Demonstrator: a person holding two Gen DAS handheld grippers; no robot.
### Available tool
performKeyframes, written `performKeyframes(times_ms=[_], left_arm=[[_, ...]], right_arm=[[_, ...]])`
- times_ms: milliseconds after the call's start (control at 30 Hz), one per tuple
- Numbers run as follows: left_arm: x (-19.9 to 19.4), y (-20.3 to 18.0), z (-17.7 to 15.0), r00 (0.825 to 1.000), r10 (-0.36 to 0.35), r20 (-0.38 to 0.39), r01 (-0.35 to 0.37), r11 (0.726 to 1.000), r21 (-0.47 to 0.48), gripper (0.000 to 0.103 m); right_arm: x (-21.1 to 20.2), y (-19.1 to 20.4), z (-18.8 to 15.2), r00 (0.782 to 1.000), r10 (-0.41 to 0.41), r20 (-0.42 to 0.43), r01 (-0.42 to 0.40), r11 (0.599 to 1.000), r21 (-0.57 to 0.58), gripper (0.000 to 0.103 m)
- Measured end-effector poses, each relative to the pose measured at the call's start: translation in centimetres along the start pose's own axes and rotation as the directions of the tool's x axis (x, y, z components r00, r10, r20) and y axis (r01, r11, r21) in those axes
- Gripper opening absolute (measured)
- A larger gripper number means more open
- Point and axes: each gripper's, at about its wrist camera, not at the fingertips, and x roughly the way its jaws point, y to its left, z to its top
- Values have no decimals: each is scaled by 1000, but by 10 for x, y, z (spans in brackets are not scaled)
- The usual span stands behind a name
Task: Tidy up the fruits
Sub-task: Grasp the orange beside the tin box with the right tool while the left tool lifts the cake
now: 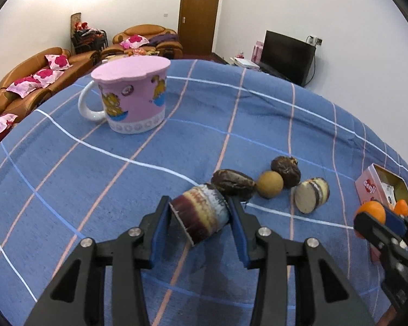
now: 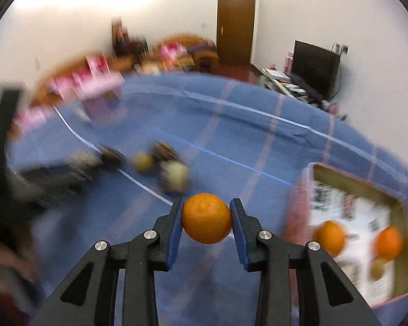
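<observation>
My left gripper (image 1: 201, 206) is shut on a purple-brown sugarcane piece (image 1: 201, 214) just above the blue checked cloth. Behind it lie a dark wrinkled fruit (image 1: 234, 183), a small tan round fruit (image 1: 270, 184), another dark fruit (image 1: 285, 168) and a pale cut cane piece (image 1: 311, 195). My right gripper (image 2: 206, 209) is shut on an orange (image 2: 206, 218); it also shows in the left wrist view (image 1: 371, 213). A pink box (image 2: 394, 214) at the right holds two oranges (image 2: 329, 238) (image 2: 389, 242) and a small tan fruit (image 2: 378, 267).
A pink cartoon mug (image 1: 130, 97) with a lid stands at the back left of the cloth (image 1: 95, 190). The pink box also shows at the right edge in the left wrist view (image 1: 367, 184). Sofas, a door and a TV lie beyond the table. The right wrist view is motion-blurred.
</observation>
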Motion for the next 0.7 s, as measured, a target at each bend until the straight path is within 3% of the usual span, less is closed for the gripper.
performKeyframes(times_ms=[133, 300, 433, 567, 700], left_arm=[[-9, -5, 1, 998, -24, 54, 23, 1000, 18, 45], [-20, -6, 3, 991, -81, 109, 79, 997, 21, 45], [-19, 6, 7, 992, -83, 93, 85, 996, -11, 45], [-18, 40, 14, 991, -97, 91, 106, 989, -107, 45], [-15, 60, 12, 990, -119, 78, 128, 984, -128, 45]], right_arm=[[-2, 12, -8, 996, 58, 68, -62, 996, 63, 36], [4, 20, -13, 997, 16, 75, -20, 998, 55, 36], [-4, 7, -16, 995, -19, 95, 12, 997, 75, 36], [-11, 2, -20, 995, -13, 100, 3, 995, 101, 36], [-9, 5, -20, 995, -8, 100, 0, 997, 79, 36]])
